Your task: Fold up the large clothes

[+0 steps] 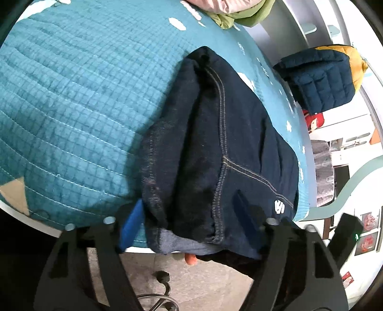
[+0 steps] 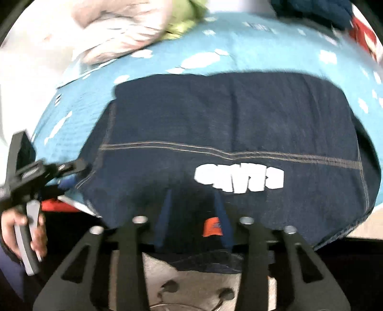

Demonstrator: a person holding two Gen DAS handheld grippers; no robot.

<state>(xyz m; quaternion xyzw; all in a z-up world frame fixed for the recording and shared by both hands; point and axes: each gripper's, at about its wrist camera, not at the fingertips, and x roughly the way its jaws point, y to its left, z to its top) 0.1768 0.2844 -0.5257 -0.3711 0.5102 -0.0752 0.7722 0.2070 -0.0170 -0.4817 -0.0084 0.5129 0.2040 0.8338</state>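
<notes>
Dark blue jeans (image 1: pixel 215 148) lie folded on a teal quilted bed cover (image 1: pixel 71 107), their near end hanging over the bed's edge. My left gripper (image 1: pixel 191 220) is open, its blue fingers (image 1: pixel 132 222) on either side of the jeans' near end. In the right wrist view the jeans (image 2: pixel 227 124) show a white logo (image 2: pixel 239 178) and tan stitching. My right gripper (image 2: pixel 194 215) is open, its blue fingers (image 2: pixel 165 215) against the hanging denim edge by an orange tag (image 2: pixel 211 227). The left gripper (image 2: pixel 36 172) and the hand holding it show at the left.
A pink and green clothes pile (image 1: pixel 227 9) lies at the far end of the bed. A navy and yellow quilted jacket (image 1: pixel 320 79) hangs beyond the bed's right side. Grey floor with a black cable (image 1: pixel 162 287) is below the bed edge.
</notes>
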